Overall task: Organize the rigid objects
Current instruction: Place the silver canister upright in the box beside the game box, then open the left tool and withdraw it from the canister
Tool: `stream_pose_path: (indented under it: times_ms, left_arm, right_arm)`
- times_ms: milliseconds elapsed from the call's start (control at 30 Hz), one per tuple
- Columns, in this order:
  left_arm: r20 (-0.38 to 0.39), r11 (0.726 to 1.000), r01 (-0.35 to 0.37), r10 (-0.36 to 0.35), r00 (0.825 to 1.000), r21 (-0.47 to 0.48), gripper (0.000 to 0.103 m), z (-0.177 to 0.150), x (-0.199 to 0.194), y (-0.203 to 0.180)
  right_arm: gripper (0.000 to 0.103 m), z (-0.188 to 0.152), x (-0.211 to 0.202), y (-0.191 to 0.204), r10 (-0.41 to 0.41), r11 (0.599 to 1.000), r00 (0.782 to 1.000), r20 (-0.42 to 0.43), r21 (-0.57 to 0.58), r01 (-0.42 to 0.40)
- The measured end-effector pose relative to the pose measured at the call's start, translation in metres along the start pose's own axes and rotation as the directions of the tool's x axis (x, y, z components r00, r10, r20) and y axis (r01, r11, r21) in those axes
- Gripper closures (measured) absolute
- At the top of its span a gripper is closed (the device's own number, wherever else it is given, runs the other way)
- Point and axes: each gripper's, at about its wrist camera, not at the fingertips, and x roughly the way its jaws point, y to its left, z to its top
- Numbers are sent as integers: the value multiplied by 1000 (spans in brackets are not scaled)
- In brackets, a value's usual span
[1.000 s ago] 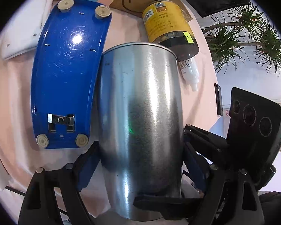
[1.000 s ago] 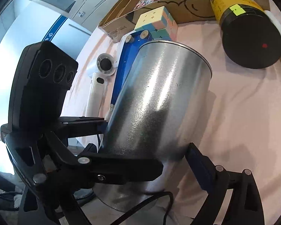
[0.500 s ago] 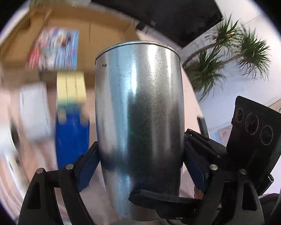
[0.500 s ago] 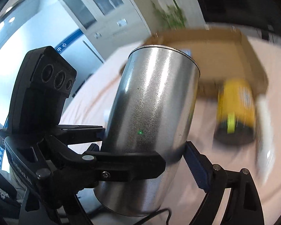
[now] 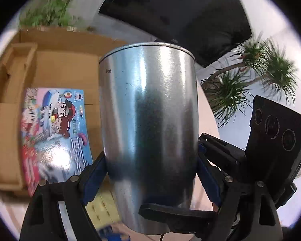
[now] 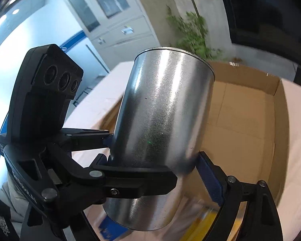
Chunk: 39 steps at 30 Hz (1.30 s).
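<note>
Galvanised steel can (image 5: 148, 120) held in the air by both tools at once, tilted slightly, in front of an open cardboard box (image 5: 56, 68); left gripper (image 5: 150, 172) has blue pads pressed on both sides of the can's lower wall; right gripper (image 6: 156, 166) also clamped across it, one pad each side. Box holds a colourful cartoon-print pack (image 5: 54, 132) lying flat on its floor; box sits on pink cloth (image 6: 299, 140); potted plants (image 5: 248, 84) behind, background blurred.
</note>
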Motion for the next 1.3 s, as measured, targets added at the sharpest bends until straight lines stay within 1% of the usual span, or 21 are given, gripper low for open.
stream_pose_path:
  times_ms: [67,167,267,300,367,400,467,600,633,700,800,900,933,967,1000,1033,1067,1167,1200,1233,1300]
  left_arm:
    - [-35,999,6,-7,999,-34,18,7,20,18]
    - [-94,995,13,-22,995,-96,18,11,52,43]
    - [-137,988,26,-47,990,-151,18,6,72,58]
    - [-135,988,33,-54,989,-149,18,4,74,59]
    - [-139,991,19,-38,990,-134,18,7,75,57]
    - [-143,991,14,-33,989,-136,18,7,77,57]
    - [-148,990,14,-36,988,-143,18,10,82,50]
    - [-143,991,-1,-19,990,-136,17,9,83,47]
    - [-142,990,1,-21,990,-138,17,9,83,47]
    - [-145,991,-2,-17,989,-134,17,11,83,50]
    - [-151,993,-29,11,988,-116,17,12,84,46]
    - [-134,991,-31,14,991,-130,17,13,82,41]
    - [-113,992,-37,23,993,-123,17,12,78,38]
    - [-76,993,-50,42,996,-107,17,12,71,38]
    - [-31,993,-82,80,996,-90,17,13,63,36]
    - [9,989,-123,124,992,-82,17,15,55,35]
    - [34,986,-145,148,988,-86,17,16,49,36]
    - [44,985,-142,147,988,-98,17,13,39,40]
    - [50,983,-162,167,985,-91,17,9,36,38]
    - [55,981,-177,182,982,-83,17,6,34,38]
    - [65,980,-190,194,979,-67,17,-1,29,36]
  right_arm:
    - [15,15,29,-19,7,1000,999,-47,29,-6]
    - [15,18,61,-41,20,998,993,-114,64,-12]
    - [14,11,86,-61,35,993,985,-171,118,-15]
    - [14,9,91,-65,38,990,983,-182,141,-12]
    - [14,5,94,-70,64,984,981,-184,176,-31]
    - [14,4,96,-76,88,977,977,-192,209,-47]
    - [14,-1,99,-84,107,968,975,-195,246,-57]
    - [14,-2,91,-89,97,967,977,-192,252,-47]
    - [16,-2,88,-90,98,966,978,-183,253,-49]
    - [19,-4,85,-91,113,963,978,-174,261,-64]
    - [19,-8,92,-94,130,951,975,-178,302,-71]
    - [19,-19,92,-94,138,937,976,-169,342,-73]
    - [19,-21,92,-96,138,933,976,-167,353,-72]
    - [19,-23,94,-98,119,933,977,-176,356,-49]
    - [19,-23,97,-99,100,932,977,-187,363,-26]
    - [19,-25,99,-103,108,923,976,-187,383,-29]
    - [19,-26,102,-102,114,921,976,-185,388,-34]
    - [17,-25,106,-94,75,930,977,-198,368,3]
    - [17,-25,109,-93,77,929,975,-206,370,4]
    - [15,-25,112,-90,86,927,972,-217,375,2]
    - [8,-28,117,-84,90,923,968,-236,385,8]
